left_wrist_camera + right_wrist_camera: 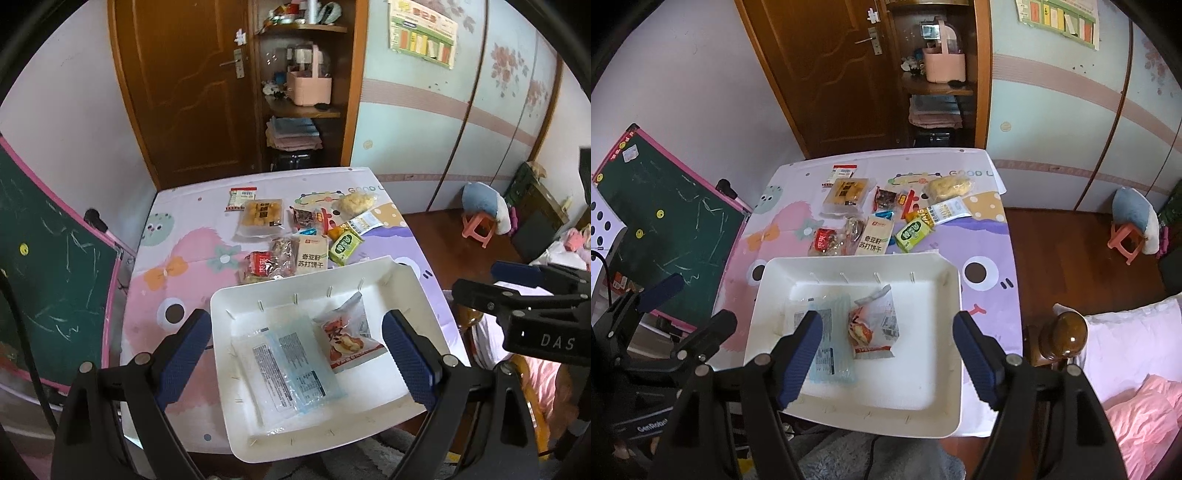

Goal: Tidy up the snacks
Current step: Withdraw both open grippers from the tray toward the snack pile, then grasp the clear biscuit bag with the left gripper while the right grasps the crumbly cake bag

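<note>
My right gripper [886,354] hangs empty, jaws apart, over the tray [849,264]; the snacks [873,240] lie ahead, just beyond its far rim.

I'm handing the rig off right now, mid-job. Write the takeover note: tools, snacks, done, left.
Left tool: open, empty, hovering over the white tray.
Right tool: open, empty, above the tray too.
Done: two packets are in the tray, a clear blue-striped packet and a red-printed bag.
Left: the pile beyond the tray, including the cracker pack, green packet and pastry pack.
</note>
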